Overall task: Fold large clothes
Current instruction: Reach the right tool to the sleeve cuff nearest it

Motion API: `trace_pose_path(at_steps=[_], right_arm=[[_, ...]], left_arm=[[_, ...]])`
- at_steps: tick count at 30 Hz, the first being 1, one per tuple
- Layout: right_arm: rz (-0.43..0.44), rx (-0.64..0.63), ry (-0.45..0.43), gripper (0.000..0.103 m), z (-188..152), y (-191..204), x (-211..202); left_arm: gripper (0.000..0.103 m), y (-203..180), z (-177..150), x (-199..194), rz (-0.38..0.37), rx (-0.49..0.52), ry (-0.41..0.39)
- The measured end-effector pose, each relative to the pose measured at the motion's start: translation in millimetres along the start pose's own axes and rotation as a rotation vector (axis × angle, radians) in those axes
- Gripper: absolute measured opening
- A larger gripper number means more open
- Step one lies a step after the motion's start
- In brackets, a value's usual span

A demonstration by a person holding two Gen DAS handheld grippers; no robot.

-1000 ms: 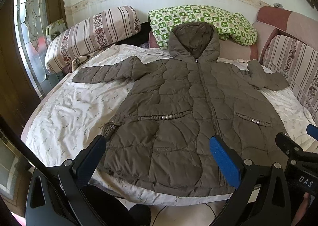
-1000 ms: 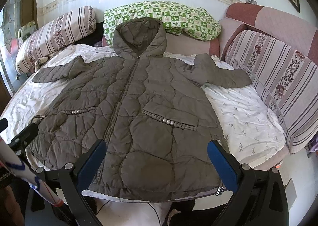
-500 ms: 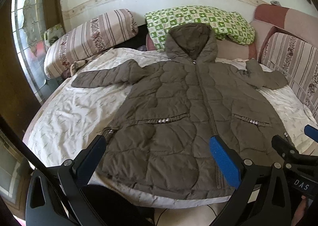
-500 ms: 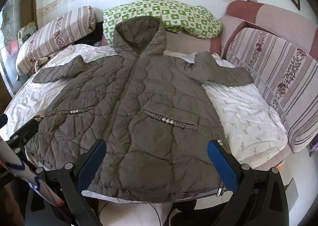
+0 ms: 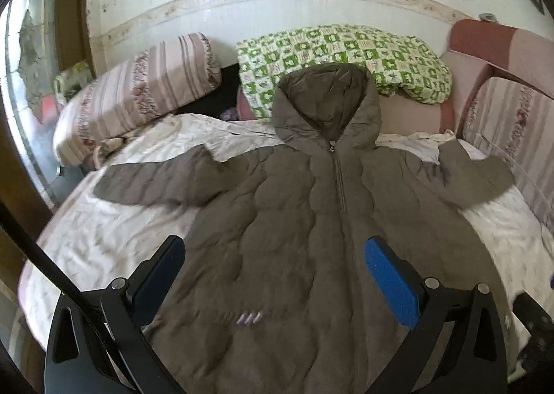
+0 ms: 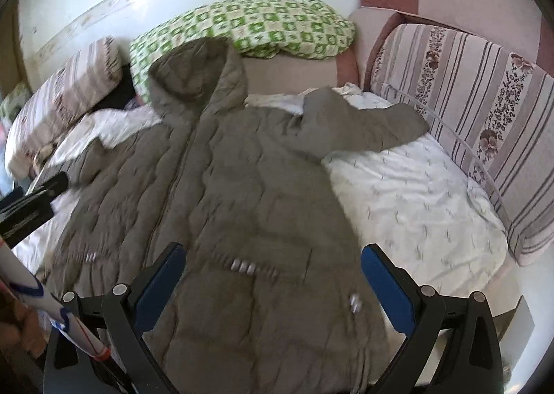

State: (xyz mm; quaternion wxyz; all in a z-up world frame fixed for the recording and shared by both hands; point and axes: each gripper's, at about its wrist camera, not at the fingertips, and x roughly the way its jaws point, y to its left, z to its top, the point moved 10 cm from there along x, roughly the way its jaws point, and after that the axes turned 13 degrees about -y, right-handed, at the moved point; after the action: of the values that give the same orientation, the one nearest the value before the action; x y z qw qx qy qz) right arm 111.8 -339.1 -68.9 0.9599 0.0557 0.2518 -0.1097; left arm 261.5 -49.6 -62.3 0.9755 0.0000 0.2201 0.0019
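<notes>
Quilted brown coat (image 5: 294, 238) lies spread flat, front up, on the bed (image 5: 104, 238), hood toward the far green checked pillow (image 5: 346, 58). A striped pillow (image 5: 138, 92) sits far left, and striped cushions (image 6: 484, 110) line the right edge beside one sleeve. Left hand-held gripper (image 5: 273, 276) and right hand-held gripper (image 6: 271, 276) hover over the coat's near part, both released, jaws wide apart and grasping nothing.

Bed (image 5: 104, 238) (white sheet) carries spread coat (image 5: 294, 238), pillows (image 5: 138, 96).

Olive quilted coat (image 5: 294, 255), flat, face-up
</notes>
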Motion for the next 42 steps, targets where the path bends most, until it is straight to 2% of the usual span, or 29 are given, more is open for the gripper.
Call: trace_pose_path(at_steps=[2, 4, 7, 9, 10, 14, 16, 19, 21, 26, 30, 32, 35, 38, 42], right_arm=[[-0.005, 0.000, -0.027, 0.103, 16, -6, 15], [0.006, 0.011, -0.006, 0.103, 26, -12, 38], [0.052, 0.097, 0.033, 0.103, 34, -29, 73], [0.039, 0.152, 0.055, 0.103, 39, -47, 98], [0.027, 0.191, 0.067, 0.103, 42, -60, 112], [-0.010, 0.316, 0.067, 0.103, 60, -103, 146], [-0.031, 0.373, 0.057, 0.103, 68, -126, 160], [-0.085, 0.406, 0.066, 0.103, 80, -163, 184], [-0.123, 0.416, 0.043, 0.101, 91, -188, 196], [-0.156, 0.524, 0.050, 0.078, 103, -253, 232], [-0.223, 0.527, 0.052, 0.073, 118, -293, 257], [-0.256, 0.517, 0.063, 0.066, 125, -309, 272], [-0.296, 0.470, 0.093, 0.066, 127, -321, 295], [-0.304, 0.500, 0.108, 0.066, 121, -329, 315], [-0.367, 0.509, 0.125, 0.065, 110, -347, 335]], left_arm=[[0.103, -12, 3, 34, 0.007, 0.016, 0.015], [0.103, -18, -9, 70, 0.024, 0.043, 0.045], [0.103, -16, -52, 114, 0.058, 0.066, 0.185], [0.103, -19, -69, 134, 0.024, 0.034, 0.289], [0.103, -19, -70, 137, 0.023, 0.026, 0.298], [0.103, -18, -62, 141, 0.047, 0.044, 0.272], [0.103, -17, -54, 143, 0.070, 0.062, 0.231], [0.103, -14, -49, 152, 0.100, 0.073, 0.211], [0.103, -15, -49, 157, 0.101, 0.067, 0.211], [0.103, -19, -49, 163, 0.095, 0.112, 0.199], [0.103, -23, -48, 168, 0.093, 0.131, 0.189], [0.103, -24, -50, 168, 0.093, 0.146, 0.187], [0.103, -26, -52, 171, 0.092, 0.166, 0.186], [0.103, -25, -52, 173, 0.093, 0.168, 0.181], [0.103, -25, -55, 175, 0.093, 0.177, 0.187]])
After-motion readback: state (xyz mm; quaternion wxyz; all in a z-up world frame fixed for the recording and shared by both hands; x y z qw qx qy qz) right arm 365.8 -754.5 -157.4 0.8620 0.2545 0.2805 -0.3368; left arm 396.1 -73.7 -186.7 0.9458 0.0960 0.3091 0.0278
